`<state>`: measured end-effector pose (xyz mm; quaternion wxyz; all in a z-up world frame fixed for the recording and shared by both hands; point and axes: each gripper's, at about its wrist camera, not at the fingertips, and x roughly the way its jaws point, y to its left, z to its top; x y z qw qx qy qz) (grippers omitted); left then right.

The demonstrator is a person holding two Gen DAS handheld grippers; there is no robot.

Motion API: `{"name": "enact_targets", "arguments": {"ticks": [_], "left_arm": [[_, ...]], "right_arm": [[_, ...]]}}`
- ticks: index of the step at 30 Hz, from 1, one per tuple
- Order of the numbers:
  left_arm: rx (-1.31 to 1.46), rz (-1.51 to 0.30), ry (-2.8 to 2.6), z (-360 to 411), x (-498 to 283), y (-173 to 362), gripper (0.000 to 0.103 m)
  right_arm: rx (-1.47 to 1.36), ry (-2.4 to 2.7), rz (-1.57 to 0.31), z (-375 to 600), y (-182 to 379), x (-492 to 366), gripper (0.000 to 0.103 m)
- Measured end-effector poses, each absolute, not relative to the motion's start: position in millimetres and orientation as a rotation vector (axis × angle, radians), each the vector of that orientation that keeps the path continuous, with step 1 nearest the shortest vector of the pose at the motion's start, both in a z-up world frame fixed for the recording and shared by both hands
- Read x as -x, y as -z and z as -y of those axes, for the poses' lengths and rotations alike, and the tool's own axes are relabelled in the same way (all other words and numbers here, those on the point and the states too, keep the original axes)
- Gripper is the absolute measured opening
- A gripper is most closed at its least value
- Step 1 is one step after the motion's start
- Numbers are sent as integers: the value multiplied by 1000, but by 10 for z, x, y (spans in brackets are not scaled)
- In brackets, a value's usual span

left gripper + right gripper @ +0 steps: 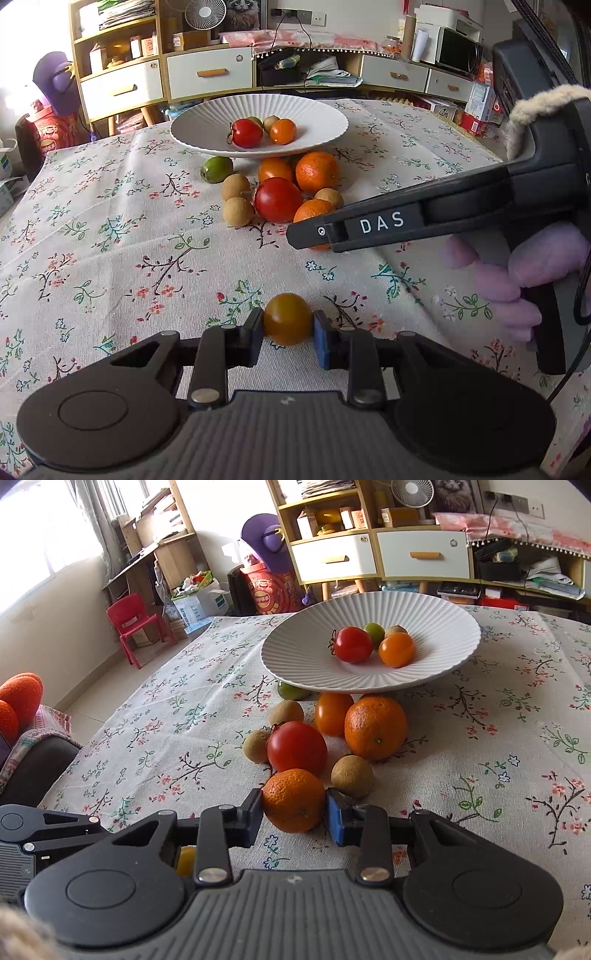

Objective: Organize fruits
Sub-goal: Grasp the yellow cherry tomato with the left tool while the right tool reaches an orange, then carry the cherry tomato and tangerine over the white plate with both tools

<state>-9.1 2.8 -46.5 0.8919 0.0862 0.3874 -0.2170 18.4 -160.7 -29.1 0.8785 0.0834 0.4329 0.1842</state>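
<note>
The left gripper (288, 334) is clamped on a small yellow-orange tomato (287, 318), its pads pressed against both sides, holding it just above the flowered tablecloth (110, 240) at the near side of the table. The right gripper (293, 806) has its fingers at either side of a small mandarin (293, 799) that sits on the cloth at the front of the fruit pile; both pads touch its peel. In the left wrist view that same gripper comes in from the right, held by a hand in a pale purple glove (517, 280), and its black finger covers part of the mandarin.

Behind the mandarin lies the rest of the pile: a red tomato (296, 747) touching it, a bigger orange (375, 726) to the right, an orange tomato (332, 712) between that and the plate, and three brown longans (351, 776) scattered around them. A green fruit (291, 691) is half tucked under the plate's edge.

The white ribbed plate (314, 664) stands further back on the table. In it are a red tomato, an orange tomato, a green fruit and a longan, all bunched close together near the middle.
</note>
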Motion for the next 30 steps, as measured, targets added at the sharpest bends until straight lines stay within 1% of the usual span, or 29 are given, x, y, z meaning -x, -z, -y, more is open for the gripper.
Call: {"name": "enact_targets", "arguments": {"ticks": [16, 30], "left_arm": [[-135, -817, 438, -29, 8, 427, 20], [-115, -776, 433, 99, -125, 281, 20]], "right_arm": [[-156, -379, -894, 1762, 193, -51, 33], [-132, -366, -869, 1831, 75, -49, 33]]}}
